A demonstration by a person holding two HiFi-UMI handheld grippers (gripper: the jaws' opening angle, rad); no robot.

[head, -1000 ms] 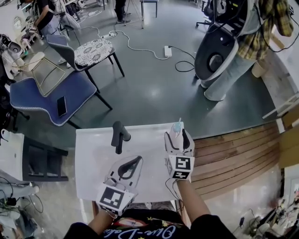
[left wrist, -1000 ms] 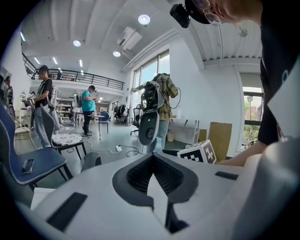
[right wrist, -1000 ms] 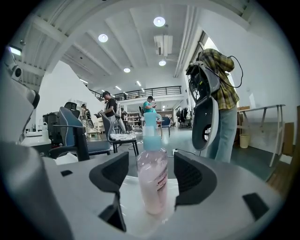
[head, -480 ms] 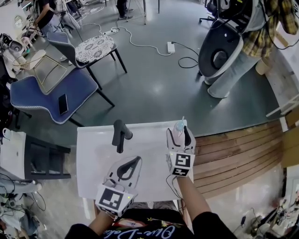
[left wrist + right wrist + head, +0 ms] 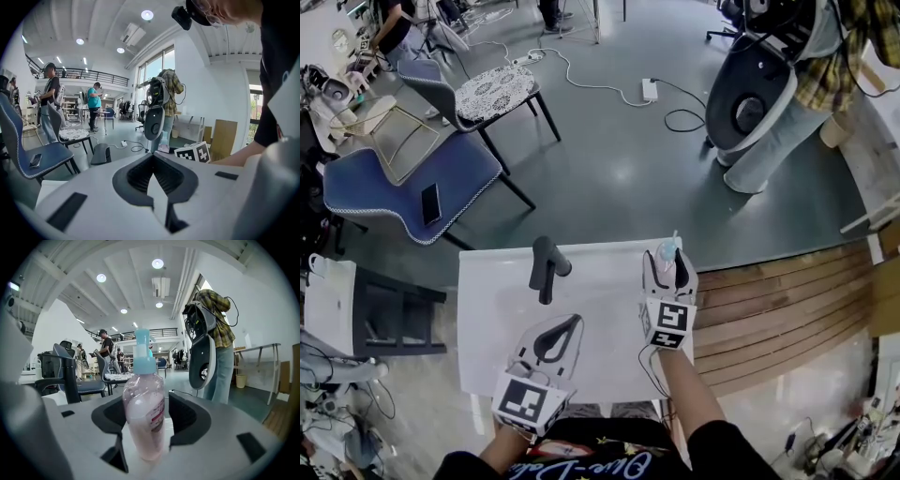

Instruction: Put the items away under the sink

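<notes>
One bottle (image 5: pixel 143 416), between right gripper (image 5: pixel 149 399) jaws, just closing

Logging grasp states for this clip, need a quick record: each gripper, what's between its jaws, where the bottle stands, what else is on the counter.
left gripper: shut, nothing between the jaws, over the near part of the counter
right gripper: open around the bottle; jaws have just been closing, pads not clearly pressing yet
bottle: upright at the counter's far right corner, pink liquid, light blue pump
counter: white top
faucet: black, left of the bottle, untouched
task stage: bottle not yet put away
</notes>
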